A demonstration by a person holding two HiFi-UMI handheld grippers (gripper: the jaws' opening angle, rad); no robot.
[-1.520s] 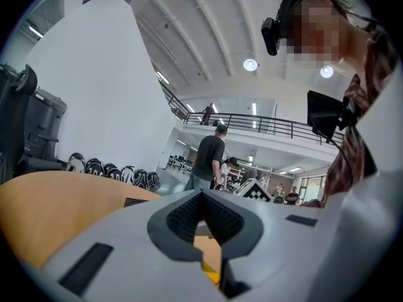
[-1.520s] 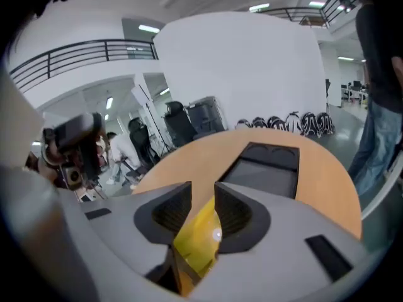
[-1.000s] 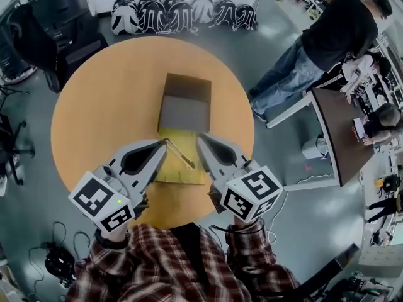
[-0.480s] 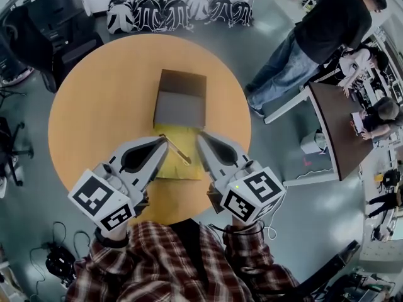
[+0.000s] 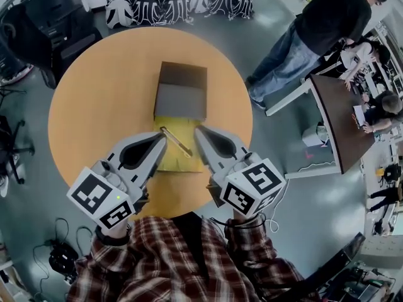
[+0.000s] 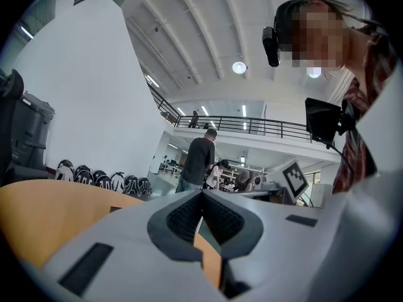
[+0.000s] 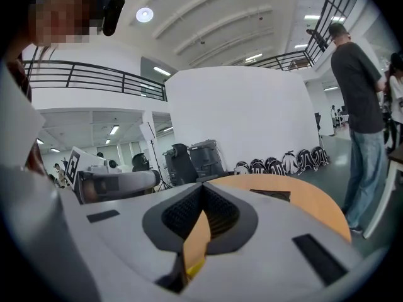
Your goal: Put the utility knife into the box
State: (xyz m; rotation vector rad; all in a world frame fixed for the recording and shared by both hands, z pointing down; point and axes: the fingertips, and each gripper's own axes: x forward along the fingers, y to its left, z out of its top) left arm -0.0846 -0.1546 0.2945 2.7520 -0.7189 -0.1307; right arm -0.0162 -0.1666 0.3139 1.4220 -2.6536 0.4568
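Observation:
A slim utility knife (image 5: 176, 141) lies diagonally on a yellow mat (image 5: 181, 159) at the middle of the round orange table (image 5: 101, 106). Just beyond the mat stands an open dark box (image 5: 181, 93), also visible as a dark edge in the right gripper view (image 7: 271, 195). My left gripper (image 5: 162, 138) points at the knife from the left, its jaws shut and empty (image 6: 203, 194). My right gripper (image 5: 198, 131) sits to the knife's right, also shut with nothing held (image 7: 203, 187). Neither gripper touches the knife.
A row of black-and-white bags (image 5: 170, 4) lines the floor behind the table. A standing person (image 5: 315, 36) and a brown desk (image 5: 340, 121) with seated people are at the right. Dark chairs and equipment (image 5: 38, 24) stand at the left.
The head view has shifted slightly, so everything sits a little higher in it. Both grippers keep their places beside the knife, still shut.

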